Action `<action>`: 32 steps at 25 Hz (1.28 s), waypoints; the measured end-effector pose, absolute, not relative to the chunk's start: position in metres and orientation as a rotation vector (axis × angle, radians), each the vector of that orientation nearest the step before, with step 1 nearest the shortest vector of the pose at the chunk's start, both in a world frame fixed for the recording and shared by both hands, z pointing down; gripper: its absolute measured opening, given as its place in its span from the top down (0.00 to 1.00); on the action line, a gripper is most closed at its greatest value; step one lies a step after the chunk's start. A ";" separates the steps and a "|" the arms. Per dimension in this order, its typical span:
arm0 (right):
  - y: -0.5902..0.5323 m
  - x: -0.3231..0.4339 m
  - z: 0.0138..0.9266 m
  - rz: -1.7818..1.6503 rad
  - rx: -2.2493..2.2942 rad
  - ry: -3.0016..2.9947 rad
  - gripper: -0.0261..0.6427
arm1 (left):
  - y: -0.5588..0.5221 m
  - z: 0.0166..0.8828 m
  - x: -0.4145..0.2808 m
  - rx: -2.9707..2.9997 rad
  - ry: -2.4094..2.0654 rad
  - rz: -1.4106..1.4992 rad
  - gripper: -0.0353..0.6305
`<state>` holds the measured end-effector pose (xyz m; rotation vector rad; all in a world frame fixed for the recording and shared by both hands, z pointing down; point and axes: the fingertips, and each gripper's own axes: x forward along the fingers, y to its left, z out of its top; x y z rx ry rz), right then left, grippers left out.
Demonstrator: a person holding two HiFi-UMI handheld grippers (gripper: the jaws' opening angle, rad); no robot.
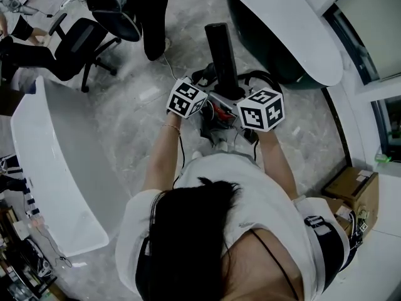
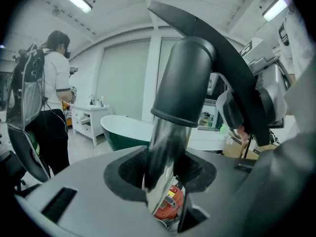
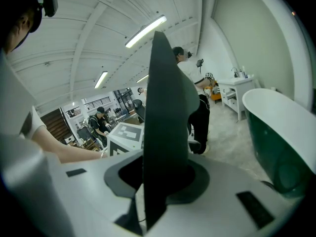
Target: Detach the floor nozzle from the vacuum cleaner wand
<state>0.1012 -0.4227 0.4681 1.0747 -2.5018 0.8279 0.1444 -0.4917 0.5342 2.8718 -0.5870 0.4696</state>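
Observation:
The vacuum stands upended in front of me with its black floor nozzle [image 1: 220, 49] pointing up. In the left gripper view the shiny metal wand [image 2: 165, 152] runs down from the nozzle's black collar [image 2: 185, 78], with a red part [image 2: 169, 204] of the vacuum below. My left gripper [image 2: 165, 181] [image 1: 210, 105] is shut on that metal wand, which sits in the notch between the pads. My right gripper [image 3: 158, 181] [image 1: 235, 110] comes from the opposite side. It is shut on the flat black nozzle [image 3: 165, 122], seen edge on. Both marker cubes flank the wand.
A white and green bathtub [image 1: 282, 30] [image 3: 281, 142] lies beyond the vacuum on the right. A white curved counter [image 1: 50, 168] runs along the left. An office chair [image 1: 81, 42], standing people [image 2: 44, 107] and cardboard boxes [image 1: 351, 190] are around.

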 end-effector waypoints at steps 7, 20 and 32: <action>-0.425 0.097 0.469 0.774 1.041 -2.502 0.80 | -0.489 0.536 0.143 2.879 -0.502 0.509 0.73; -0.426 0.097 0.462 0.797 1.050 -2.511 0.81 | -0.489 0.535 0.144 2.861 -0.516 0.467 0.73; -0.419 0.103 0.459 0.857 1.074 -2.519 0.81 | -0.480 0.536 0.150 2.863 -0.495 0.478 0.72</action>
